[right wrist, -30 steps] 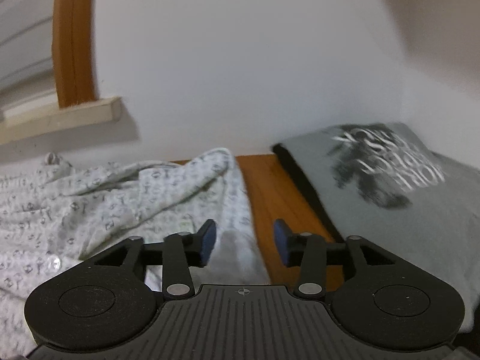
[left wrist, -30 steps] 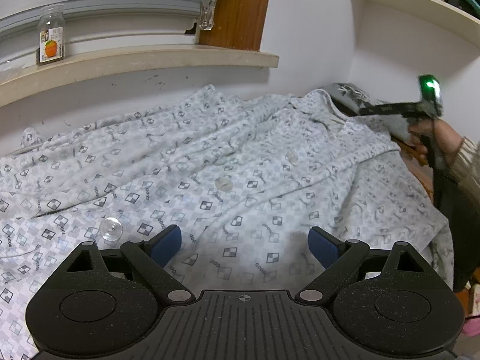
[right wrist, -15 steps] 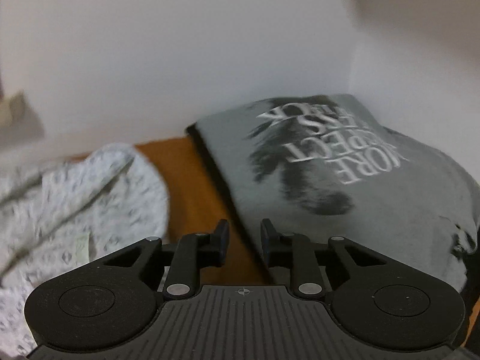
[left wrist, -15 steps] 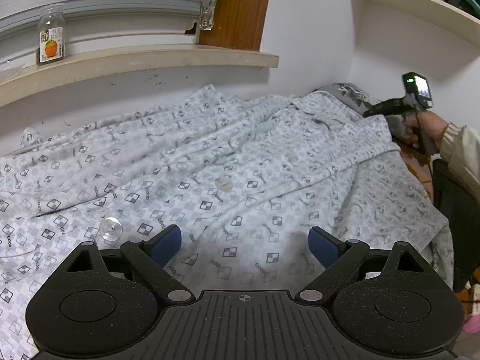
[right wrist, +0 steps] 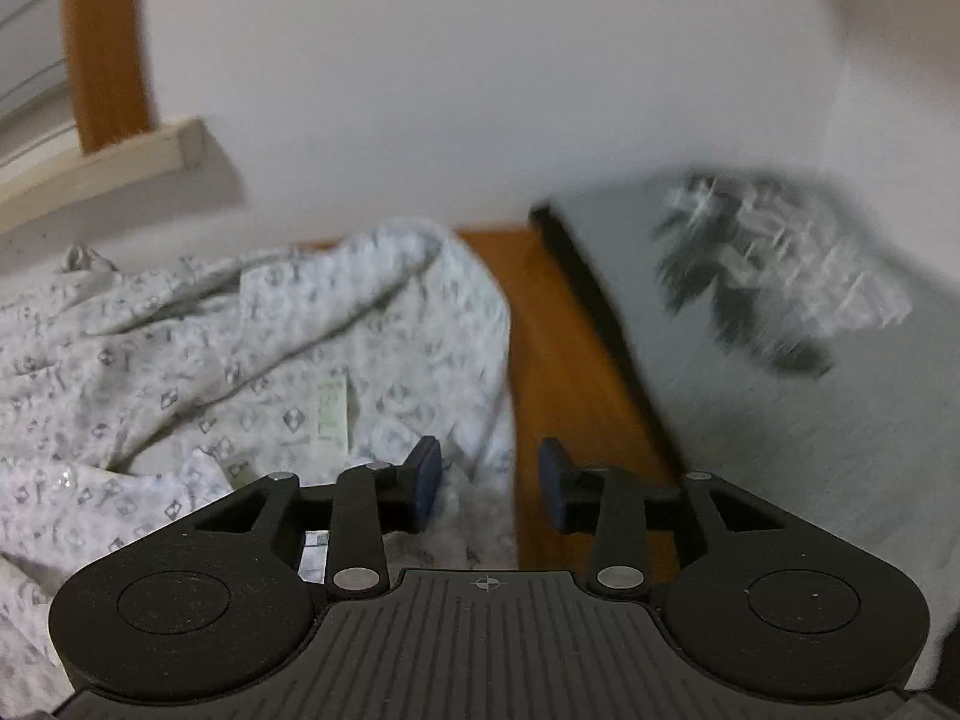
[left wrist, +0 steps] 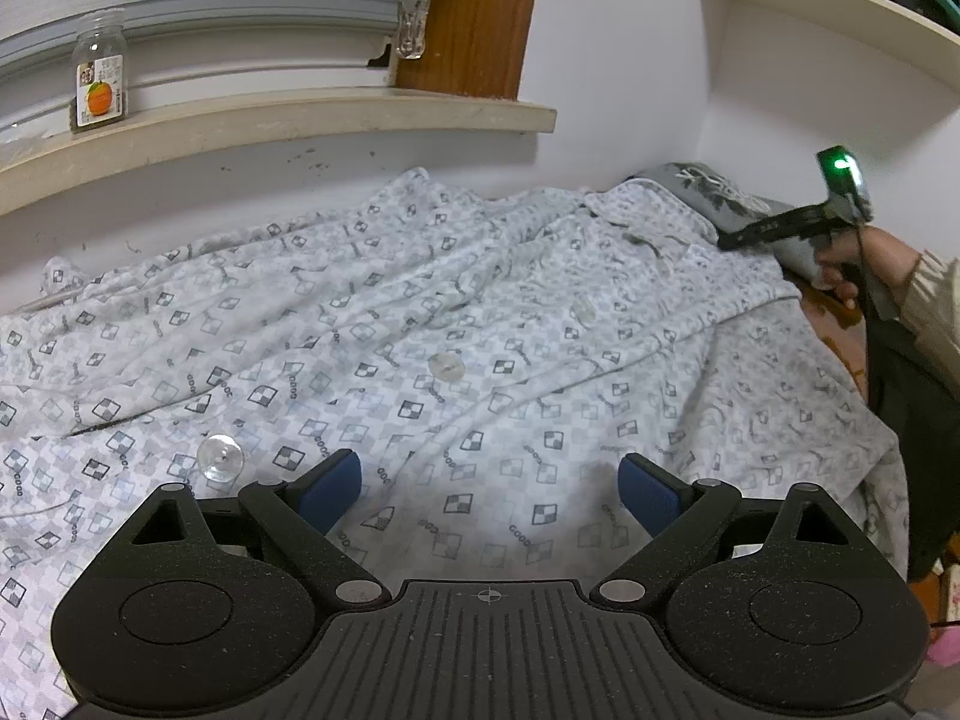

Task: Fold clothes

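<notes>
Now, starting at my left, a glass jar (left wrist: pixel 99 81) with an orange on its label stands on the window ledge (left wrist: pixel 288 120) above the bed. Below it the patterned button-up shirt (left wrist: pixel 420 324) lies spread and rumpled, clear buttons facing up, covering most of the surface. My left gripper (left wrist: pixel 489 487) hovers over the shirt's lower part with its blue pads (left wrist: pixel 330 489) spread wide and only cloth beneath them, nothing pinched. Further right, past the shirt's collar, I see a hand (left wrist: pixel 864 261) carrying the other tool near a grey printed T-shirt (right wrist: pixel 780 360). From that side, my right gripper (right wrist: pixel 489 489) sits at the shirt's edge, where orange wood (right wrist: pixel 558 360) shows between the two garments; its jaws are partly apart and opening, the left pad over the patterned fabric, gripping nothing.
</notes>
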The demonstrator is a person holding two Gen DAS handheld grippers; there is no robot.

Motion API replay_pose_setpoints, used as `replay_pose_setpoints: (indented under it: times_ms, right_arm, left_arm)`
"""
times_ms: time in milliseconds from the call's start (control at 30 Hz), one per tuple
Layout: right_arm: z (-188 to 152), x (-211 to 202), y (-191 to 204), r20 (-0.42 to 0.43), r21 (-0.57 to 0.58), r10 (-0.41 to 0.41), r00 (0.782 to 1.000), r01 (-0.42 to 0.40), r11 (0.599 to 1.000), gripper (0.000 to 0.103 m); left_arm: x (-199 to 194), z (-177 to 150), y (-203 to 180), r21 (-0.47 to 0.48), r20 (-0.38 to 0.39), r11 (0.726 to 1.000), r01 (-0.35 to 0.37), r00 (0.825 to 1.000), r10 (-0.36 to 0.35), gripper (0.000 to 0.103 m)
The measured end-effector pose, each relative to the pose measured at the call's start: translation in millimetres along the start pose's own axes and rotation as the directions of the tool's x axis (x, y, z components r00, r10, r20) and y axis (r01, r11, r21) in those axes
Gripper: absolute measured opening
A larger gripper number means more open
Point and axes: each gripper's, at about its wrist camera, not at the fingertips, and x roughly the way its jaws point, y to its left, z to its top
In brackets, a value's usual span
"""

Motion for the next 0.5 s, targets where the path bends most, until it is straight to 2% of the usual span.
replay_pose_setpoints:
  times_ms: [67,100,133,167,300,400,500]
  right_arm:
    - [6,5,-6,-0.034,0.004,-0.012,0.999,0.013,1.000,0.038]
    - [10,3,-5,-0.029,-0.052,-0.115,0.993,0.114,0.992,0.017]
    - [15,1,-3,-0.019,-0.107,-0.217,0.976,0.214,0.971,0.002]
    - [19,-2,-2,-0.003,-0.154,-0.304,0.953,0.300,0.941,0.003]
    - [28,-42,-18,0.087,-0.046,-0.190,0.978,0.194,0.980,0.005]
    - [18,-68,1,0.139,-0.087,-0.119,0.983,0.132,0.987,0.014]
    - [-5,-90,36,0.154,-0.159,-0.005,0.988,0.030,0.987,0.029]
  left_arm:
    - [0,0,0,0.001,0.000,1.000,-0.001,1.000,0.001,0.094]
    - [0,0,0,0.002,-0.001,1.000,-0.003,1.000,0.003,0.094]
    - [0,0,-1,0.003,-0.001,1.000,-0.004,1.000,0.004,0.094]
    - [0,0,-2,0.004,-0.001,1.000,-0.005,1.000,0.005,0.094]
    - [0,-1,-2,0.004,-0.001,1.000,-0.005,1.000,0.005,0.094]
    - [0,-1,-2,0.005,-0.002,1.000,-0.010,1.000,0.010,0.094]
    - [-2,0,-4,0.003,0.008,0.999,-0.035,0.999,0.035,0.103]
